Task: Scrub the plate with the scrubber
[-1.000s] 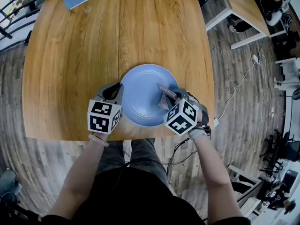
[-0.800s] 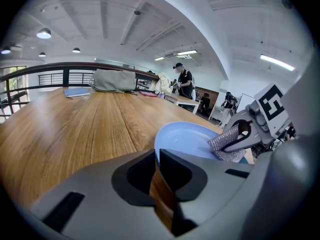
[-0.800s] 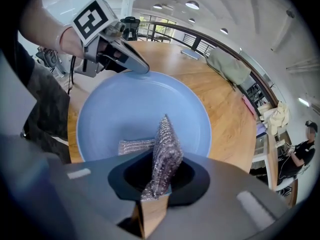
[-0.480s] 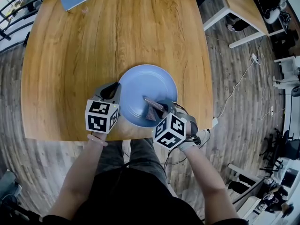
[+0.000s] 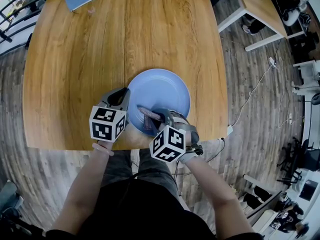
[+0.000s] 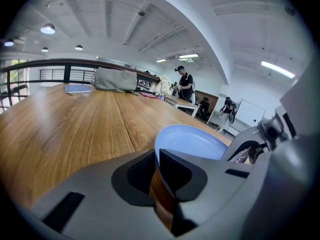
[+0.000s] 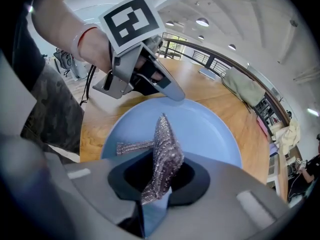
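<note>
Sliding left since a second ago, the right gripper (image 7: 157, 186), jaws clamped on the silvery mesh scrubber (image 7: 165, 151), has dragged it from the right side of the blue plate (image 5: 167, 86) to its near-left part, where the scrubber's tip lies on the plate. The left gripper (image 6: 156, 159) has just been closing its jaws, which pinch the plate's left rim between them. The plate sits flat near the front edge of the wooden table (image 5: 90, 54).

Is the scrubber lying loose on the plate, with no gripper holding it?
No, the right gripper is shut on the scrubber and holds it over the blue plate.
</note>
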Motion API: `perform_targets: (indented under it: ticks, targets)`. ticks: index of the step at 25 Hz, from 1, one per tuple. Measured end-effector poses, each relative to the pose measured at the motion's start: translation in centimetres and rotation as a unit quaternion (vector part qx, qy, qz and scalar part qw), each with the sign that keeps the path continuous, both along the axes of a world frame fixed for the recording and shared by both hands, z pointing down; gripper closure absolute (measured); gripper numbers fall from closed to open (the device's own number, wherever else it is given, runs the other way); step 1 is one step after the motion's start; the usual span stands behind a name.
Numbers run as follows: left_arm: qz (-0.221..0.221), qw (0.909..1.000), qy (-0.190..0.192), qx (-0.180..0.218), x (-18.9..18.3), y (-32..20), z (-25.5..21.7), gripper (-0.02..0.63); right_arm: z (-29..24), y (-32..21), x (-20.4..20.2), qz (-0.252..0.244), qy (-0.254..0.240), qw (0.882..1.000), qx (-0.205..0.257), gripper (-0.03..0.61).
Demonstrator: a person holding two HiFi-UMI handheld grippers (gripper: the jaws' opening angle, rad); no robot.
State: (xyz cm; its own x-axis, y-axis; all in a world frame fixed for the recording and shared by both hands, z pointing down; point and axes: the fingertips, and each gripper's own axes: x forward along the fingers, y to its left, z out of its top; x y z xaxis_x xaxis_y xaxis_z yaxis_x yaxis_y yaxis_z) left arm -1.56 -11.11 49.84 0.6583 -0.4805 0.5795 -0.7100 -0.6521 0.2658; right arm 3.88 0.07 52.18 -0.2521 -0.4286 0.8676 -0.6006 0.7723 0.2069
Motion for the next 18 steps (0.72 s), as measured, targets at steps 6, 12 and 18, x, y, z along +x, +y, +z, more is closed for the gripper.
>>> perform_targets:
  ticks: [6,12,18]
  targets:
    - [0.017,0.9988,0.044,0.013,-2.0,-0.1,-2.0,0.591,-0.1,-0.4,-0.6,-0.015,-0.003,1.000,-0.002,0.515]
    - [0.049,0.9974,0.027,-0.045,-2.5,3.0,0.3,0.591,0.1,-1.3,-1.2,-0.029,-0.012,1.000,0.003,0.515]
    - [0.048,0.9962,0.029,-0.067,-2.4,3.9,0.8,0.606,-0.1,-2.9,-2.5,-0.049,-0.022,0.998,0.021,0.515]
